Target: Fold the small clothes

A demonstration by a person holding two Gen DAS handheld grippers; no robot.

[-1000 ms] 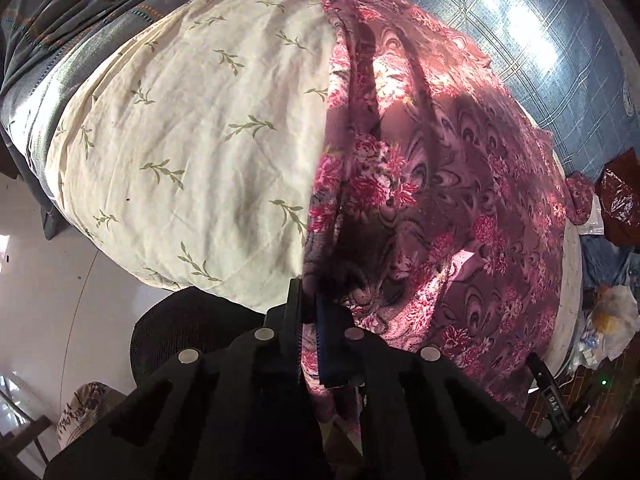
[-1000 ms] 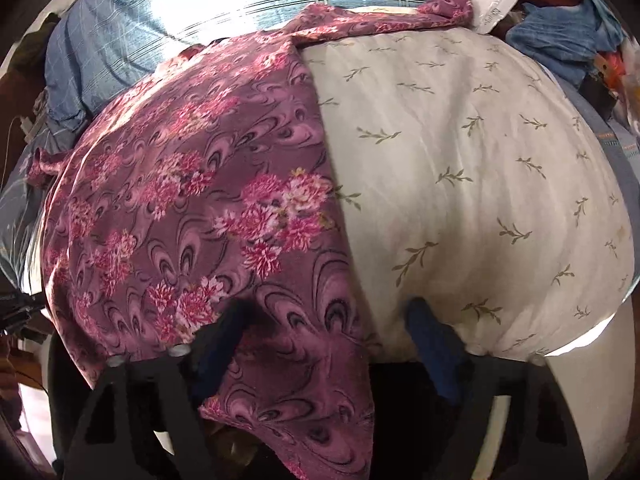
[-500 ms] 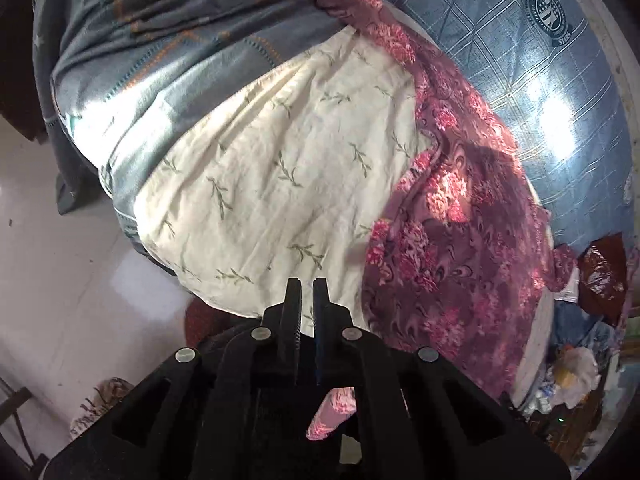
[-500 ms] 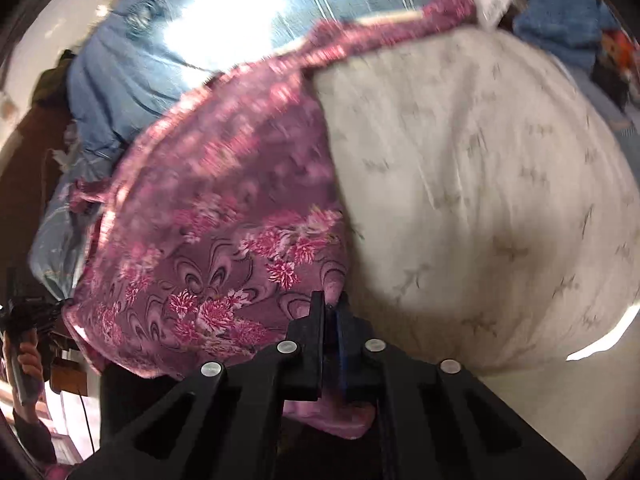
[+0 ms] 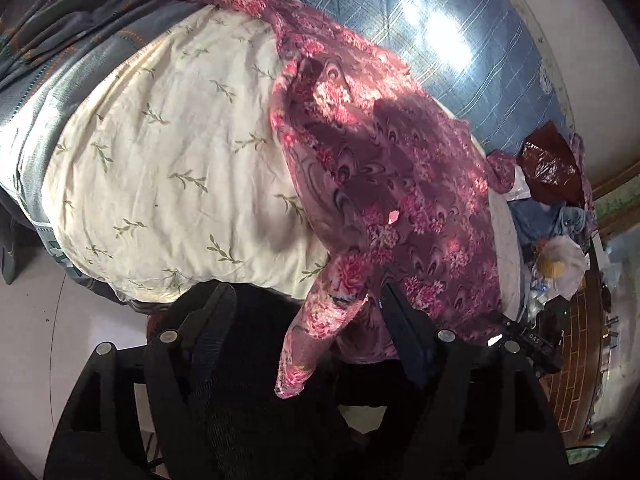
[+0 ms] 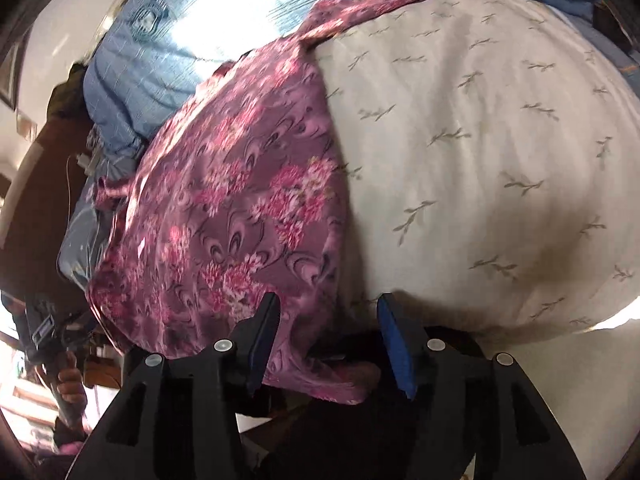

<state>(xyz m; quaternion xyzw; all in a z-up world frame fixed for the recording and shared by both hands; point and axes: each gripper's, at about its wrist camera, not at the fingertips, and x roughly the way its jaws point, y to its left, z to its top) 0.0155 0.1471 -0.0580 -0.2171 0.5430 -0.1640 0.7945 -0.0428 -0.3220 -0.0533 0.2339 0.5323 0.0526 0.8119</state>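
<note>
Both grippers opening after pinched-shut moment; cloth (image 5: 384, 184) edge released. Left gripper (image 5: 308, 300) fingers spread, loose purple corner hanging between them at bottom centre, not pinched. Right gripper (image 6: 326, 308) fingers also spreading, hem lying between, unpressed. Cloth draped over right half of cream pillow (image 5: 168, 160) in left view, on bed. Fold step seems laid down; judge next: regrasp for second fold.

We see a thin purple garment (image 5: 384, 184) printed with pink flower clusters and dark peacock-feather swirls. Beside it lies a cream cotton sheet (image 5: 172, 168) scattered with small olive-green leaf sprigs. Behind them we find a blue plaid quilt (image 5: 452, 36) with pale check lines and a round crest, and a grey-blue blanket (image 5: 76, 36) with orange stitched lines. A crumpled dark red plastic bag (image 5: 550, 164) glints.
</note>
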